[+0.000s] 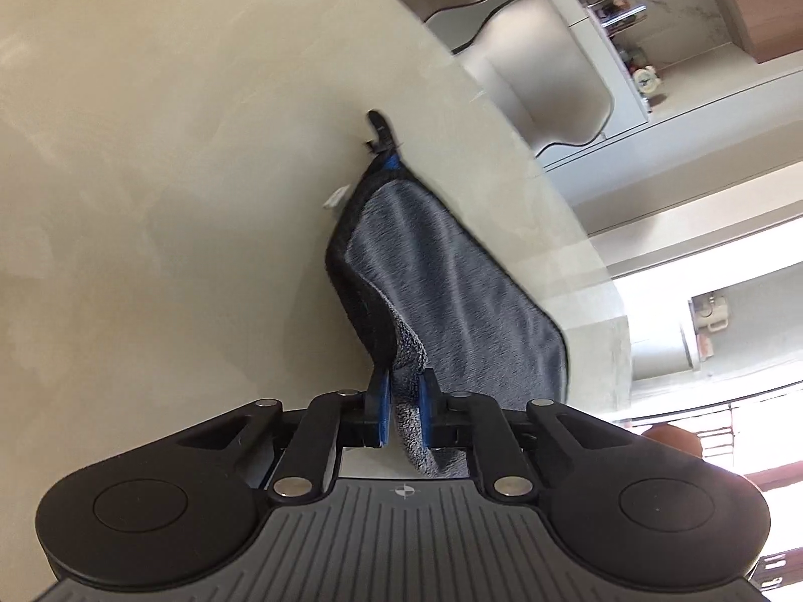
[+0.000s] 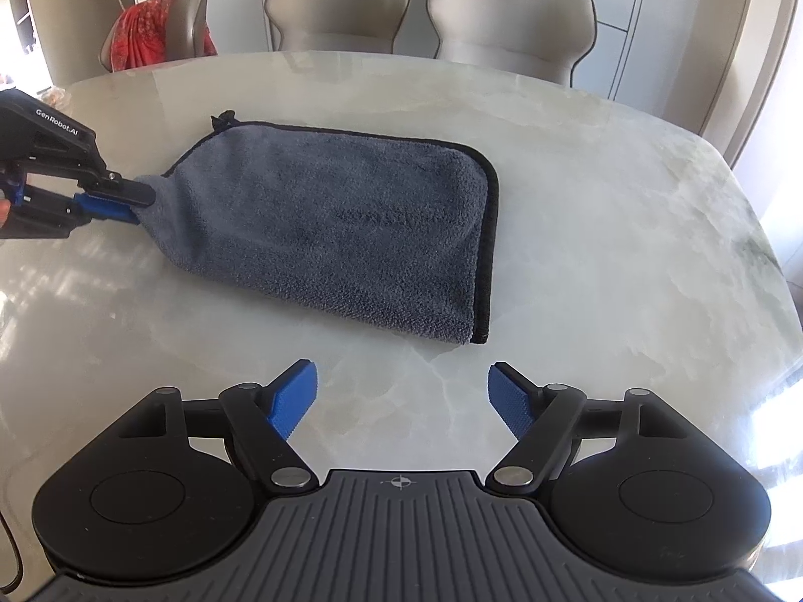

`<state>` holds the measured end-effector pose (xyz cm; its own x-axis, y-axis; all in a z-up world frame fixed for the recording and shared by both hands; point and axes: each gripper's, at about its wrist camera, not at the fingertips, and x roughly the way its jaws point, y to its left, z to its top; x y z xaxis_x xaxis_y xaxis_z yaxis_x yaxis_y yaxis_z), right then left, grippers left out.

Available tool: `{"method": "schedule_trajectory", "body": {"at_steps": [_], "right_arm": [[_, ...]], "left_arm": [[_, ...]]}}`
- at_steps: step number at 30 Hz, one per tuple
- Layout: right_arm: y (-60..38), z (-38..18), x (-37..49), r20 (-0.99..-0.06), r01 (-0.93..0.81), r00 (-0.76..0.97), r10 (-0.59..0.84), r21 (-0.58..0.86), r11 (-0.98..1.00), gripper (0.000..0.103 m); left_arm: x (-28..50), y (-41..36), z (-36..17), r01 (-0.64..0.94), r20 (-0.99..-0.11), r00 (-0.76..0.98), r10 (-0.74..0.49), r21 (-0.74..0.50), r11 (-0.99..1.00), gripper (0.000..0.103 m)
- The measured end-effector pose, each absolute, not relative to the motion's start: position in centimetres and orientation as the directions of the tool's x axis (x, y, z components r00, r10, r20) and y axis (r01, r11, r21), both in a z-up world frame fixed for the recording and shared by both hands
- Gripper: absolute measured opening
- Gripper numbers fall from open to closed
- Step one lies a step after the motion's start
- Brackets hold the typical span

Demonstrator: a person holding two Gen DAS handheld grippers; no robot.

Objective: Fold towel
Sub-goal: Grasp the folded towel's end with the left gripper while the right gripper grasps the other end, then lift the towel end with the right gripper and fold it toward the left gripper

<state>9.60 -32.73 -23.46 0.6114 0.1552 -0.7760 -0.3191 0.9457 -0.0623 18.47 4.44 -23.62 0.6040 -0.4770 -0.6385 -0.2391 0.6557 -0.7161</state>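
1 plush grey towel (image 2: 331, 231) (black-edged) in left gripper (image 2: 138, 200)

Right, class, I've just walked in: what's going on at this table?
A person is folding a grey towel on a marble table, using a handheld gripper in each hand. The left gripper is shut on the towel's left edge, which bunches up there. The right gripper is open, apart from the towel and pointed at it from the near side, holding nothing. The towel already looks doubled over, its black-trimmed edge on the right. Chairs stand behind the table.
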Motion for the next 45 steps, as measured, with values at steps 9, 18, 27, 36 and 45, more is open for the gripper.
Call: {"method": "schedule_trajectory", "body": {"at_steps": [9, 18, 27, 36, 45], "right_arm": [[-28.2, -21.8, 9.4, -0.669, -0.56, 0.645, 0.369, -0.085, 0.824, 0.072], [-20.3, -23.6, 12.0, -0.595, -0.686, 0.646, 0.479, -0.176, 0.706, 0.055], [-19.3, -24.6, 14.7, -0.636, -0.687, 0.601, 0.485, -0.099, 0.72, 0.008], [-20.1, -23.9, 15.2, -0.617, -0.684, 0.608, 0.499, -0.088, 0.724, 0.008], [-19.1, -24.2, 14.5, -0.623, -0.712, 0.59, 0.514, -0.102, 0.695, 0.008]], "left_arm": [[19.8, 1.9, -20.3, -0.092, -0.641, 0.595, -0.485, -0.654, 0.751, 0.01], [19.4, 2.4, -20.7, -0.091, -0.646, 0.57, -0.508, -0.664, 0.743, 0.01], [20.0, 3.7, -22.1, -0.127, -0.643, 0.577, -0.504, -0.68, 0.723, 0.052], [22.9, 7.1, -24.4, -0.265, -0.616, 0.607, -0.503, -0.753, 0.603, 0.066], [26.7, 7.6, -27.0, -0.323, -0.642, 0.569, -0.513, -0.749, 0.579, 0.064]]}}
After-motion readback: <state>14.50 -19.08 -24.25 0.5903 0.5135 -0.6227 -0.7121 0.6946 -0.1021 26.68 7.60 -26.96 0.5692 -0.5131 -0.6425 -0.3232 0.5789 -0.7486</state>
